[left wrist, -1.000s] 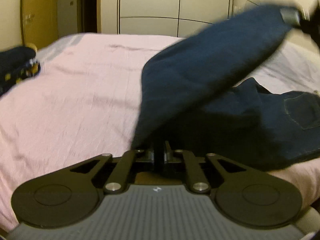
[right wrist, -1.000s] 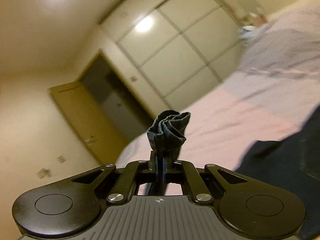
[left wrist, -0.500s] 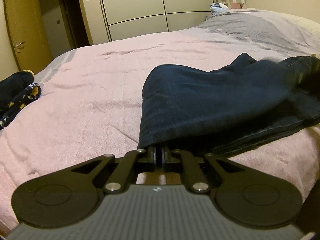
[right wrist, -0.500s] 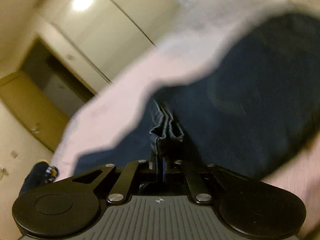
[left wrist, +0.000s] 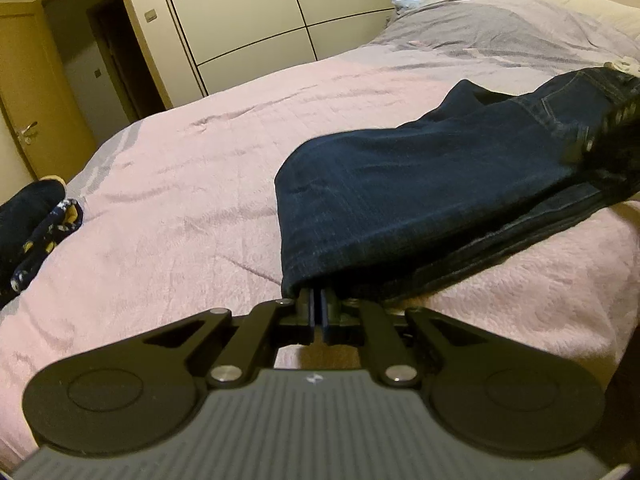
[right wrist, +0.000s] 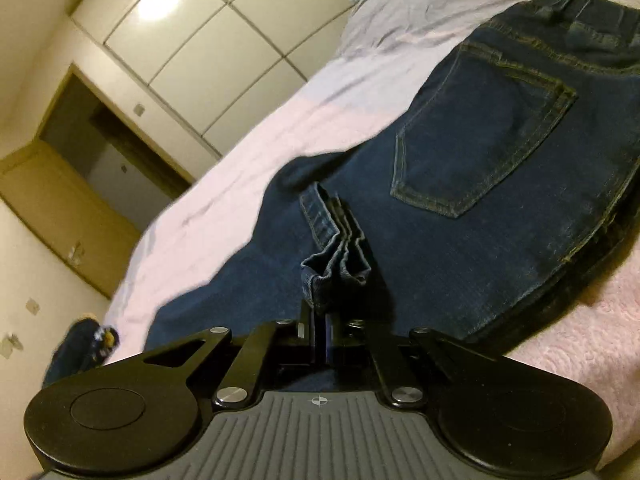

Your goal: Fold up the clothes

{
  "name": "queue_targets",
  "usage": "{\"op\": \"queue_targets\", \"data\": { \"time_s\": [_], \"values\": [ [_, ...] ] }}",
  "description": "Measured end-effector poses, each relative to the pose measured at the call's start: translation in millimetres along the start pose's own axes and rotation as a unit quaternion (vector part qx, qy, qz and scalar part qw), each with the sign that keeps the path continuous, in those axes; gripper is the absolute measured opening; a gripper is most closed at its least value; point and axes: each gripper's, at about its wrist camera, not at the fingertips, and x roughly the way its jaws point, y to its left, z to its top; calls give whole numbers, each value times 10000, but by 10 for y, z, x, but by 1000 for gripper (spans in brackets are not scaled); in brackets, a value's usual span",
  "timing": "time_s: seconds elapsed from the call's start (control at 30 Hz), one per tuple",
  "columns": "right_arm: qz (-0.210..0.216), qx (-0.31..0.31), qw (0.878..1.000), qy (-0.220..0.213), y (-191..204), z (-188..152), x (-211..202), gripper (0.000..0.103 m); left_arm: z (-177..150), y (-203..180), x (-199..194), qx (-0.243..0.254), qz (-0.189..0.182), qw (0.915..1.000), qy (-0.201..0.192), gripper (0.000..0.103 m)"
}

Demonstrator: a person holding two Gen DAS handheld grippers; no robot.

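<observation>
The left gripper [left wrist: 319,312] is clenched on the folded edge of the jeans [left wrist: 420,196], its jaws pressed together with the denim pinched between them; the right gripper [right wrist: 320,332] is likewise clamped tight, grasping a bunched hem of the jeans [right wrist: 480,184] that puckers up just past its fingertips. From the left grip the dark denim spreads away across the bed [left wrist: 180,184], one layer lying over another, the lower layer showing along the near edge; from the right grip the cloth runs to a back pocket [right wrist: 480,140] stitched in yellow thread, facing up. The jeans lie toward the near right part of the pink bedspread; a grey blanket [left wrist: 480,36] covers the far end. At the left edge of the bed sits a dark patterned garment [left wrist: 36,232]; beyond stand a white wardrobe [left wrist: 256,12] and an open door [left wrist: 28,100].
</observation>
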Motion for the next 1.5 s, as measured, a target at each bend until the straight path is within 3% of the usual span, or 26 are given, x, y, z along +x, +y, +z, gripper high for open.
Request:
{"op": "queue_targets", "data": {
  "time_s": [0.27, 0.37, 0.43, 0.47, 0.57, 0.63, 0.77, 0.9, 1.0, 1.17, 1.27, 1.43, 1.5],
  "values": [
    [47, -159, 9998, 130, 56, 28, 92, 3, -50, 25, -16, -298, 40, 9995, 125, 5],
    [40, -125, 9996, 264, 49, 46, 119, 3, -39, 36, -64, -139, -15, 9995, 279, 5],
    [-41, -42, 9993, 367, 63, 118, 13, 12, -30, 137, -145, -115, -138, 9988, 452, 7],
    [-155, -86, 9992, 363, 104, 168, -70, 26, -17, 227, -208, -176, -223, 9984, 498, 7],
    [-728, -808, 9939, -159, 318, 273, -394, 32, 133, 527, -352, -655, -442, 9966, 218, 7],
    [-684, -1461, 9850, -618, 531, 296, -507, 31, 267, 680, -388, -910, -600, 9940, -67, 6],
    [-487, -2465, 9659, -621, 912, 192, -206, 31, 553, 623, 1, -715, -1014, 9905, -594, 9],
    [-1104, -2840, 9522, -208, 784, 16, 323, 31, 541, 429, 676, -143, -1184, 9925, -275, 12],
    [-1336, -3308, 9336, -333, 684, -118, 489, 32, 442, 446, 913, -54, -1244, 9922, -31, 12],
    [-1600, -2980, 9407, -268, 859, 59, 488, 32, 656, 523, 1086, 96, -1495, 9884, 244, 10],
    [-1544, -3390, 9271, -421, 1149, 216, 488, 32, 813, 533, 1284, 221, -1584, 9862, 423, 10],
    [-1542, -3439, 9255, 385, 1137, 376, 1021, 32, 1075, 549, 1613, 430, -1730, 9813, 721, 11],
    [-1562, -3710, 9148, 334, 1041, 290, 1184, 32, 1174, 576, 1689, 464, -1785, 9794, 819, 11]
  ]
}}
